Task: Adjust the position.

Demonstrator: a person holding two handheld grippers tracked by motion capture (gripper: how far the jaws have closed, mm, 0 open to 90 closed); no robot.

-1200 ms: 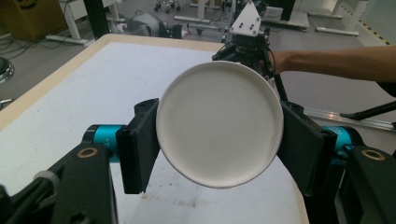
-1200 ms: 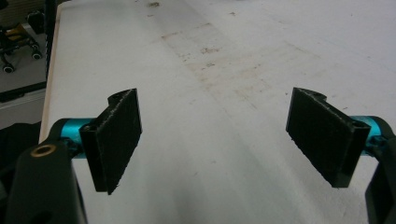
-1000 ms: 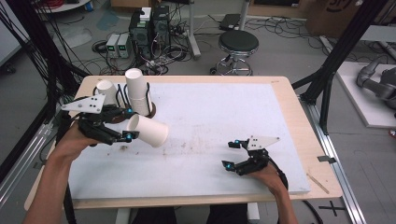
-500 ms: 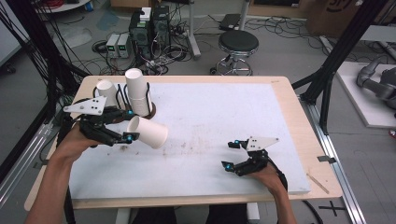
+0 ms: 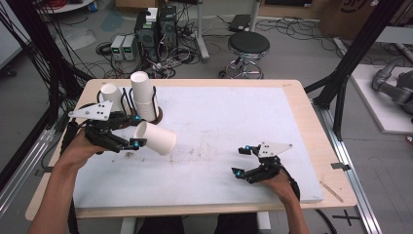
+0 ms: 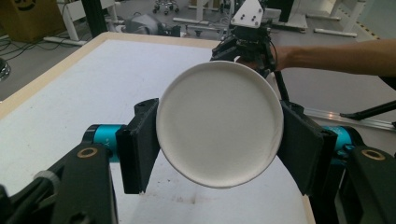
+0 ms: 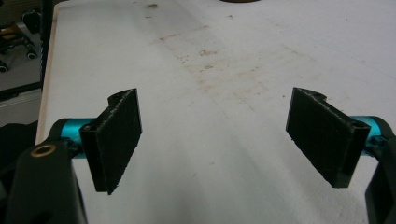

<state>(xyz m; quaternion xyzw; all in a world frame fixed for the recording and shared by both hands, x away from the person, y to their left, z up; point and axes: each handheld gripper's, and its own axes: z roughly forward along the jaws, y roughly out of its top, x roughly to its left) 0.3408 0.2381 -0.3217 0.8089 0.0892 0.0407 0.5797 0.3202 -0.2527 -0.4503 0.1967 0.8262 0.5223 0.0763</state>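
Two grippers: left [image 5: 137, 130] clamps cup [image 5: 156, 138] sideways; right [image 5: 242, 159] gapes, holding nothing.
Stack [image 5: 142, 95]: white cups, table [image 5: 292, 92] corner.
Writing: none readable.

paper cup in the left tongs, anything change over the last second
Nothing visibly changed. The left tongs stay shut on the white paper cup, held on its side above the white mat near the cup rack. The right tongs remain open and empty, low over the mat.
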